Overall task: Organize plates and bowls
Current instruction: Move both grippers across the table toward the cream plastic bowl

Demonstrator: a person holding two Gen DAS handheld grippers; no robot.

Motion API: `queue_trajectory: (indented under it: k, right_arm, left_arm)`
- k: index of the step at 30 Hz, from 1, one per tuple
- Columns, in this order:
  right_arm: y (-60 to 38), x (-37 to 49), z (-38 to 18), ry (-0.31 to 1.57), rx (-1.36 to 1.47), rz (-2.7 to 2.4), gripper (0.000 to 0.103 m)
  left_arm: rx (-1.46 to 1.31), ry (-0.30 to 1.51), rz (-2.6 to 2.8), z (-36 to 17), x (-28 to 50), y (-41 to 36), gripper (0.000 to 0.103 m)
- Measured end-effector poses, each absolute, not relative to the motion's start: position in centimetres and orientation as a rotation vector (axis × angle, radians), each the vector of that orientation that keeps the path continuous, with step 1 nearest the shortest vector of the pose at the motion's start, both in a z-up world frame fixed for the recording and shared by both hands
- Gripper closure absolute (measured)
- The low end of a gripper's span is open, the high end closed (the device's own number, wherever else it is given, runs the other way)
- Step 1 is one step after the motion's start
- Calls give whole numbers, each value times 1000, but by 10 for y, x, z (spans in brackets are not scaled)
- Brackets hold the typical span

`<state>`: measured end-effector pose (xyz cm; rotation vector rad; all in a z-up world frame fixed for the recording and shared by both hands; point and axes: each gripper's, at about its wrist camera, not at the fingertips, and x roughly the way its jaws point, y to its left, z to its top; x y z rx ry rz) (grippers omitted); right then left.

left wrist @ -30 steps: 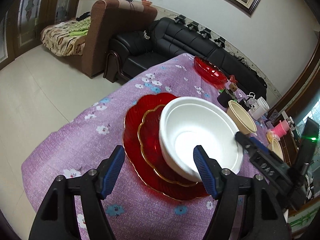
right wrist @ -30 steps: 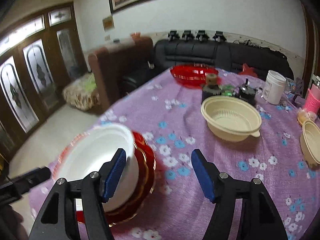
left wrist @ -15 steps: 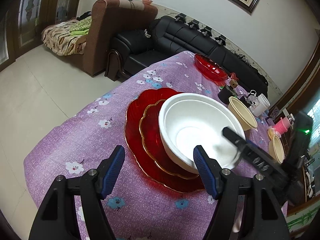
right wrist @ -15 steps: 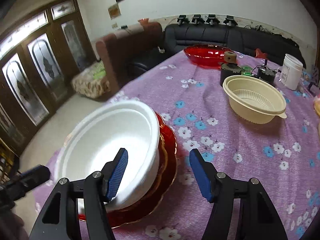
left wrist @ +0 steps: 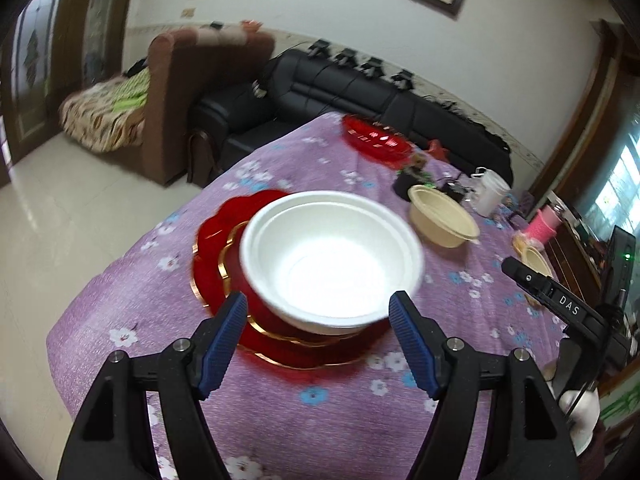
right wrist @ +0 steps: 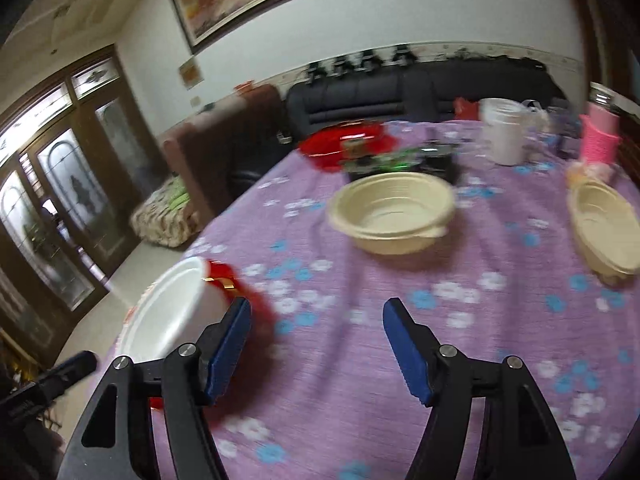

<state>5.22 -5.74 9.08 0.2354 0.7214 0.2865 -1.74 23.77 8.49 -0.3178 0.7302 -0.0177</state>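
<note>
Two grippers: left gripper (left wrist: 316, 340) and right gripper (right wrist: 316, 344), jaws just widened, holding nothing.
Shift: right gripper swings from white bowl (left wrist: 332, 264) toward beige bowl (right wrist: 390, 212).
Meaning: likely the next stacking target.

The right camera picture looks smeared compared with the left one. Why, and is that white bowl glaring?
Right wrist view: strong motion blur smears the cream bowl and the tablecloth flowers; only the right gripper stays sharp. Left wrist view: milder blur, and the white bowl is blown out to featureless white inside; fisheye distortion bends the walls.
</note>
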Motion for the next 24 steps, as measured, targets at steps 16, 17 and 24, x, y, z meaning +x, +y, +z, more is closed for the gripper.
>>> queue_trajectory:
  k: [16, 17, 24]
  right_arm:
    - [-160, -36, 141, 798, 376, 277, 27]
    - [-163, -41, 151, 791, 374, 278, 27]
    - [-172, -71, 241, 715, 379, 345, 26]
  left_arm:
    - [-196, 631, -147, 138, -63, 196, 26]
    - [-180, 618, -155, 148, -66, 197, 26]
    - [-143, 551, -219, 220, -84, 222, 26]
